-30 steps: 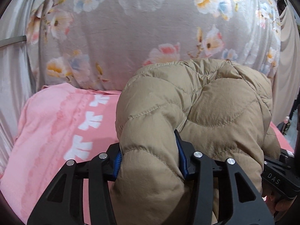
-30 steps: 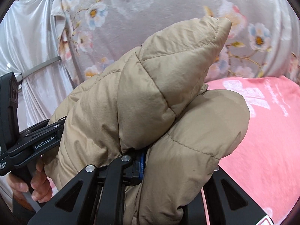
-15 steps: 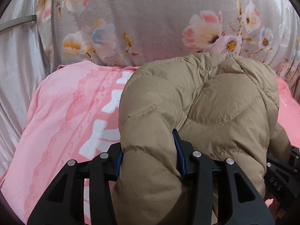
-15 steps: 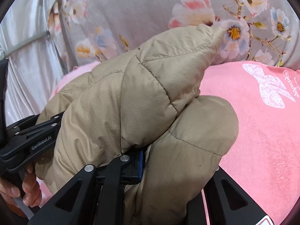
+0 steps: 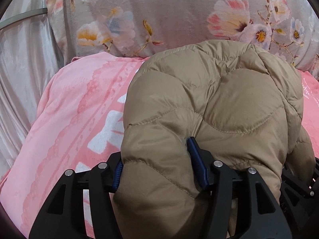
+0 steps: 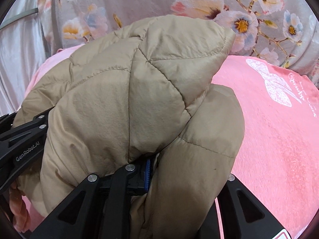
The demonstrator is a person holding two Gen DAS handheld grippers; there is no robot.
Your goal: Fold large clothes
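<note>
"GenRobot.AI" is showing on your left tongs (image 6: 24, 139) in the right view. Their jaws have just been widening, blue pads (image 5: 196, 159) still pressing a fold of the puffy tan quilted jacket (image 5: 219, 103). Your right tongs (image 6: 159, 171) are pinching it too. It is bulging over the pink fleecy blanket (image 6: 279, 139), with its white script unreadable.

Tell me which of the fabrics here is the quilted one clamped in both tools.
The tan puffer jacket, stitched into padded panels. The pink blanket beneath it and the floral cloth behind it are flat and unheld.
</note>
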